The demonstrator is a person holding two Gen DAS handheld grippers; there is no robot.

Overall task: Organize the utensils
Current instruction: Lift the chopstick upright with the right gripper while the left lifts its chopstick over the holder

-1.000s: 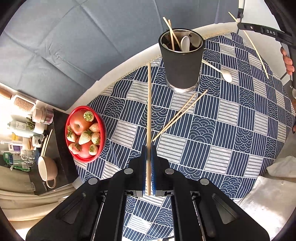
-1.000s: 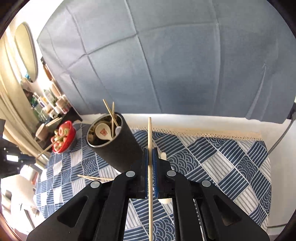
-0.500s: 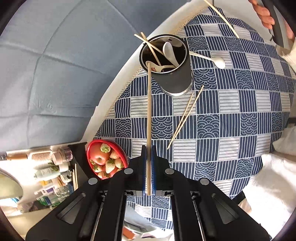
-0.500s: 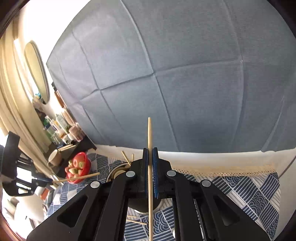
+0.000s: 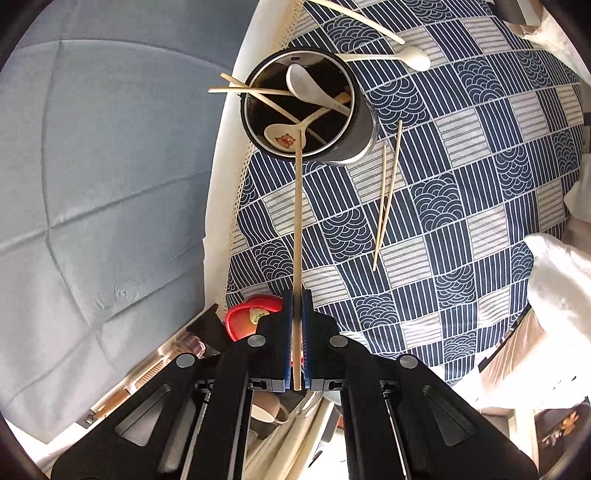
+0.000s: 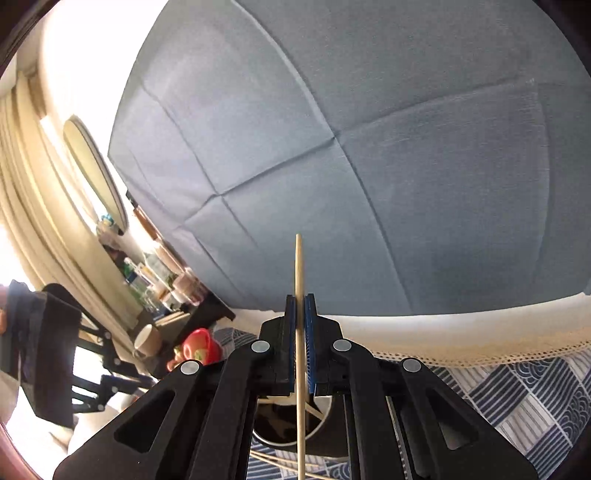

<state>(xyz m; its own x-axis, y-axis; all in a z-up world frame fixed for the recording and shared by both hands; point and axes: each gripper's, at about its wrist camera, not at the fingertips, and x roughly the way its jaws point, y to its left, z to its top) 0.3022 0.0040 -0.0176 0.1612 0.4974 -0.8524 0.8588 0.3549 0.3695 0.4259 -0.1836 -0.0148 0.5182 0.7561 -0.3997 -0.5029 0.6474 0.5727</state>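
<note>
Since the earlier frames my left gripper (image 5: pixel 295 295) has rolled and travelled toward the black utensil cup (image 5: pixel 354 122), which now sits higher and closer to the middle of its view, and my right gripper (image 6: pixel 300 299) has tipped up so that it sees mostly the blue backdrop (image 6: pixel 406 147).

Nearest to me, the left jaws are pressed together on a chopstick (image 5: pixel 297 221). It runs straight forward, and its far tip appears over the mouth of the cup, near the spoon with a small picture (image 5: pixel 280 139). Whether the tip is already inside the rim, I cannot tell. The right jaws also pinch a chopstick (image 6: pixel 298 266); the cup (image 6: pixel 288 424) shows just under these jaws.

A little farther on the patterned tablecloth (image 5: pixel 461 221), two loose chopsticks (image 5: pixel 388 192) lie beside the cup. Beyond it a white spoon (image 5: pixel 399 57) waits, with another chopstick (image 5: pixel 354 18) near the table edge. Inside the cup stand a white spoon (image 5: pixel 306 86) and some chopsticks (image 5: pixel 251 90).

I judge the step is dropping the held chopsticks into the cup. Next, the left one must tilt steeper, tip inside the rim, then the jaws release. The right one follows after.
</note>
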